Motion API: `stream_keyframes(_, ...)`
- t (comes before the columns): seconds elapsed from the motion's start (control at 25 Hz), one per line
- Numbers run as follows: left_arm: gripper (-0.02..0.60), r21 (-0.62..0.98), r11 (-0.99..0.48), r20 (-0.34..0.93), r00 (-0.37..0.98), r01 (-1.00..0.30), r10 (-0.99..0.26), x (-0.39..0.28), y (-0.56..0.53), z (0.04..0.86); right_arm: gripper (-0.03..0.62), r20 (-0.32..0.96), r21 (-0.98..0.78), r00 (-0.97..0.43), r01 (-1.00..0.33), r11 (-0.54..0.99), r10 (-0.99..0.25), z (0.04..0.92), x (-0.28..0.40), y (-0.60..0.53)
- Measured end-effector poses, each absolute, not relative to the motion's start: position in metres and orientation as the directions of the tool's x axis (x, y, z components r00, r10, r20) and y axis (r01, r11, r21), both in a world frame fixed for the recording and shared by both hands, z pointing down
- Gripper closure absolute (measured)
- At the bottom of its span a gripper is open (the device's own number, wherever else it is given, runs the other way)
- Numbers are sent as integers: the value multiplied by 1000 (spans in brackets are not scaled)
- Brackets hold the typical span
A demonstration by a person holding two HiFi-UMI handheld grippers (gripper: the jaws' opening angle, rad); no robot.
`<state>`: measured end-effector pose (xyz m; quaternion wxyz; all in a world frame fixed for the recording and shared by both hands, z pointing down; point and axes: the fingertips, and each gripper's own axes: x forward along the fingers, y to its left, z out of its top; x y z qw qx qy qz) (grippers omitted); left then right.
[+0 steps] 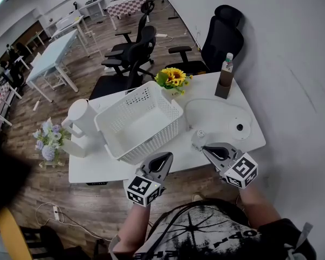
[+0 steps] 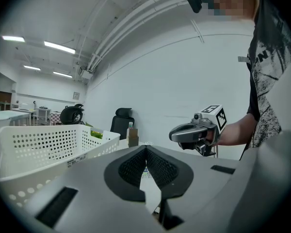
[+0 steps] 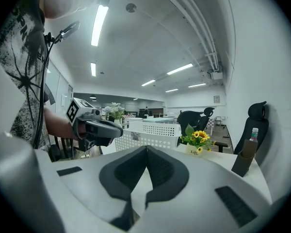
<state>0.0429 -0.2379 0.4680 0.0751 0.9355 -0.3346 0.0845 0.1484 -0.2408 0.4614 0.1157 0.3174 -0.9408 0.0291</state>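
Observation:
My left gripper (image 1: 163, 159) hovers at the table's front edge, just in front of the near corner of a white perforated basket (image 1: 151, 145). Its jaws are shut with nothing between them. My right gripper (image 1: 208, 149) is a short way to its right, also shut and holding nothing, beside a small white round object (image 1: 199, 135) on the white table (image 1: 216, 112). In the left gripper view the closed gripper (image 2: 146, 147) points past the basket (image 2: 43, 147), with the right gripper (image 2: 194, 132) ahead. The right gripper view shows its closed gripper (image 3: 146, 148), with the left gripper (image 3: 99, 127) and the basket (image 3: 153, 132) beyond.
A pot of sunflowers (image 1: 173, 77) stands behind the basket. A bottle in a brown holder (image 1: 226, 75) is at the back right. A white pitcher (image 1: 82, 115) and pale flowers (image 1: 47, 140) are at the left. A white disc (image 1: 239, 128) lies at right. Black office chairs (image 1: 222, 34) stand behind.

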Motion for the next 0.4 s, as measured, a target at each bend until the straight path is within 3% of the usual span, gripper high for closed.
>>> stream_keyframes(0.4, 572, 83, -764, 213, 760, -640, -614, 47, -240, 469, 572, 239, 19, -771, -604, 797, -591, 464, 152, -240)
